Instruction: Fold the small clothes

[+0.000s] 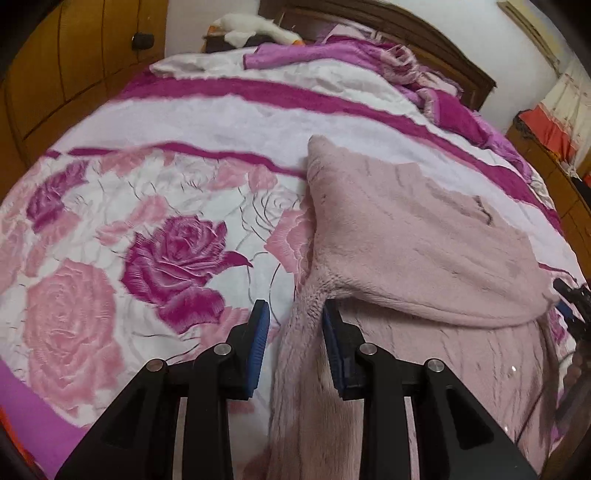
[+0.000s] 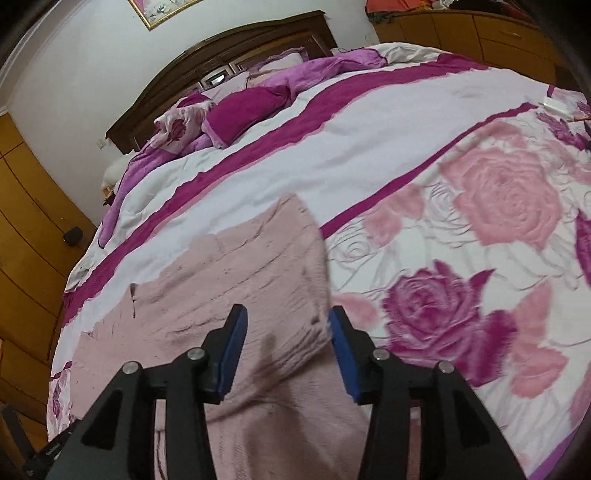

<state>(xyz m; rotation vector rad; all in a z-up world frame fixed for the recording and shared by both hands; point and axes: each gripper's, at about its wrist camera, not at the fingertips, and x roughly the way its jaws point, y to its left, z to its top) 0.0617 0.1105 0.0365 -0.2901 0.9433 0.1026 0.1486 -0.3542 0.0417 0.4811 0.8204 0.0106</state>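
Garment: a pale pink fleece garment (image 1: 417, 236) lies on the bed, towards its near edge; one part is folded over on top of the rest, leaving a rounded fold edge across the lower layer.
Garment in right wrist view: the same pink fleece garment (image 2: 236, 280) spreads ahead of and under the fingers, its far corner reaching the white band of the bedspread.
Left gripper: the left gripper (image 1: 295, 314) is closed narrowly on a bunched strip of the garment's edge, which rises between the two blue pads (image 1: 260, 332); the fabric fills the gap between them.
Right gripper: the right gripper (image 2: 286, 317) stands partly open just above the garment; nothing sits pinched between its blue pads (image 2: 232, 350), and the fleece shows flat beneath the gap.
Right gripper from the left: a dark part of it shows at the right edge of the left wrist view, beside the fold edge.
Bedspread: a quilted bedspread (image 1: 147, 236) with pink and magenta roses, white bands and magenta stripes covers the bed.
Far bedding: crumpled purple and magenta bedding (image 2: 243, 107) is heaped against the dark wooden headboard (image 2: 221, 48).
Surroundings: orange-brown wooden cupboards (image 1: 74, 66) stand beside the bed; a framed picture (image 2: 162, 9) hangs on the white wall above the headboard.
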